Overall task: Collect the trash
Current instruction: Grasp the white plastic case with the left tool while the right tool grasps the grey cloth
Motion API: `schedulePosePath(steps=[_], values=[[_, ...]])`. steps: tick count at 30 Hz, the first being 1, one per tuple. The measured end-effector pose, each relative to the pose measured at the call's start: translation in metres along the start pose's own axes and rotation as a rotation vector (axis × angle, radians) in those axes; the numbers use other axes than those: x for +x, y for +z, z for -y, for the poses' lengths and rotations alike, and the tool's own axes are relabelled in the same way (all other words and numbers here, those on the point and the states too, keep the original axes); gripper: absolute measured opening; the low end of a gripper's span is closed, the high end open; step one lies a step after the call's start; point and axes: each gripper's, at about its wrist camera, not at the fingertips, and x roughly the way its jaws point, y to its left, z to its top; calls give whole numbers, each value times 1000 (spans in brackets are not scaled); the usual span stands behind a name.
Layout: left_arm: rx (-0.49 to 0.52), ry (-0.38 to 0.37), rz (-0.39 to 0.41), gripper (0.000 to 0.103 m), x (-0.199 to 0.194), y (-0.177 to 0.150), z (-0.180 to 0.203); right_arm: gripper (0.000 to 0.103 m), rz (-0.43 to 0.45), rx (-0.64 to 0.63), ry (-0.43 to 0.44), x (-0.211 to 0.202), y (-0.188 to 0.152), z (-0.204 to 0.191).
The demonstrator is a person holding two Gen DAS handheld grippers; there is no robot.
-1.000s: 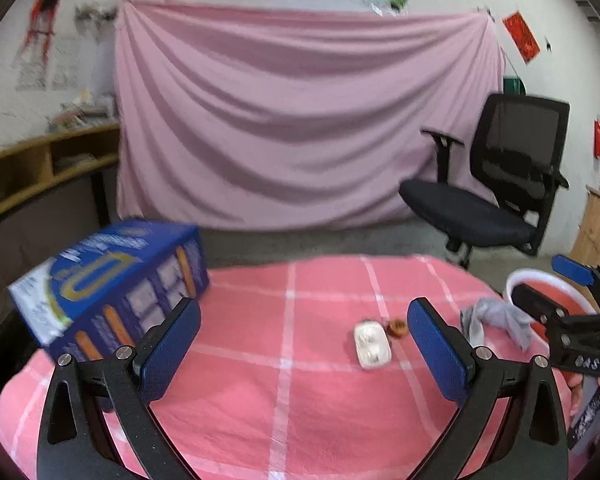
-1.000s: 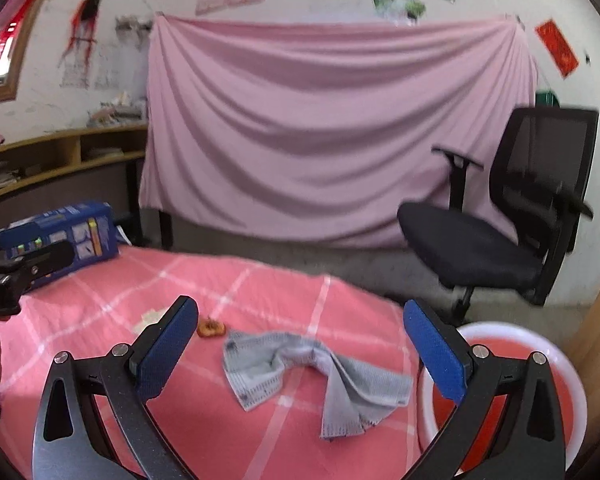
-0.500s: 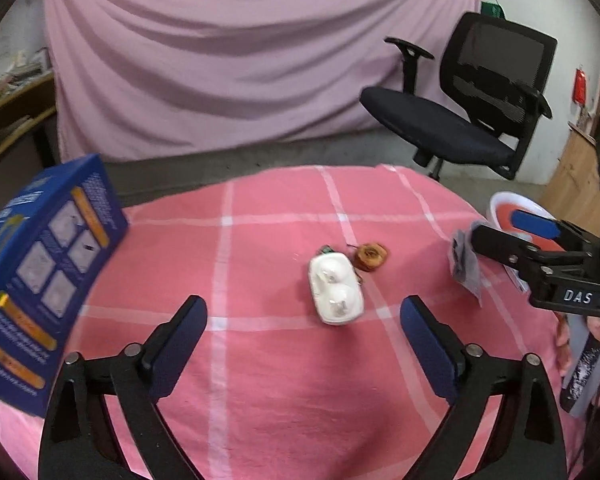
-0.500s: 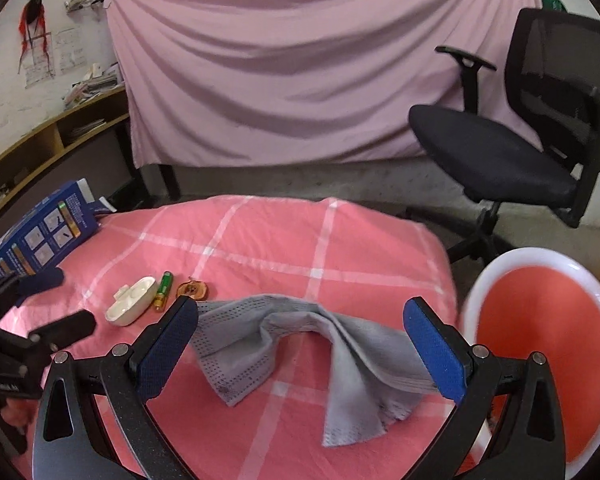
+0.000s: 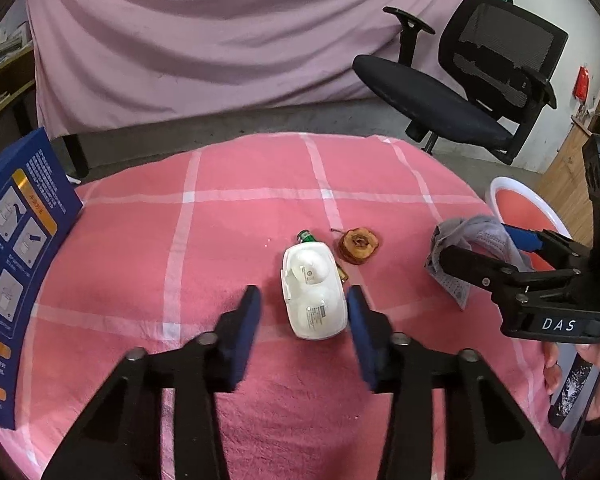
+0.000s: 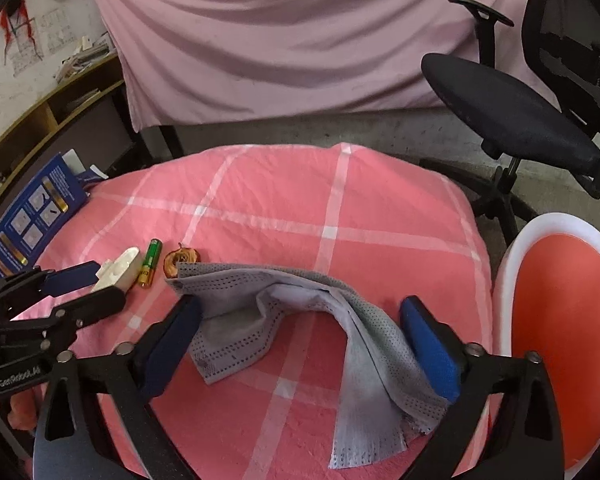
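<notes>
A white plastic case (image 5: 314,290) lies on the pink checked cloth (image 5: 228,220), with a green battery (image 5: 306,236) and a brown apple core (image 5: 358,246) just behind it. My left gripper (image 5: 302,312) is open, its pads either side of the case's near end. A grey cloth (image 6: 300,312) lies crumpled at the right. My right gripper (image 6: 300,332) is open and straddles it low over the table. The case (image 6: 118,270), battery (image 6: 150,262) and core (image 6: 182,262) show in the right wrist view too.
A blue box (image 5: 16,248) stands at the table's left edge. A red bin with a white rim (image 6: 560,344) stands off the right edge. A black office chair (image 5: 472,92) is behind, before a pink hanging sheet (image 5: 220,32).
Both grippers have dropped and moved forward. The left jaws have narrowed around the white case. The right gripper has come down over the grey cloth.
</notes>
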Motion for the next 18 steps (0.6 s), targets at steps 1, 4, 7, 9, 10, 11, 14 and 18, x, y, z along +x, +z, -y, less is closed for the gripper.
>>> schedulePosePath(steps=[1, 4, 7, 9, 10, 11, 14, 18], values=[[-2, 1, 0, 31, 0, 0, 0, 94, -5, -5, -2, 1, 0, -1], [-13, -13, 0, 25, -3, -1, -5, 92, -7, -20, 3, 0, -1, -3], [-12, -15, 2, 24, -3, -1, -5, 91, -13, -26, 11, 1, -1, -5], [-7, -7, 5, 24, -5, -2, -3, 88, -15, -27, 21, 1, -1, -5], [-2, -4, 9, 24, -5, -2, -1, 86, -18, -27, 24, 2, -1, -5], [-1, -2, 11, 24, -6, -3, -1, 85, -21, -28, 25, 2, -1, -5], [-11, 0, 25, 24, -12, -6, 0, 73, -26, -33, 22, 3, -2, -6], [-49, 6, 48, 24, -21, -12, -3, 59, -29, -44, 24, 2, -2, -9]])
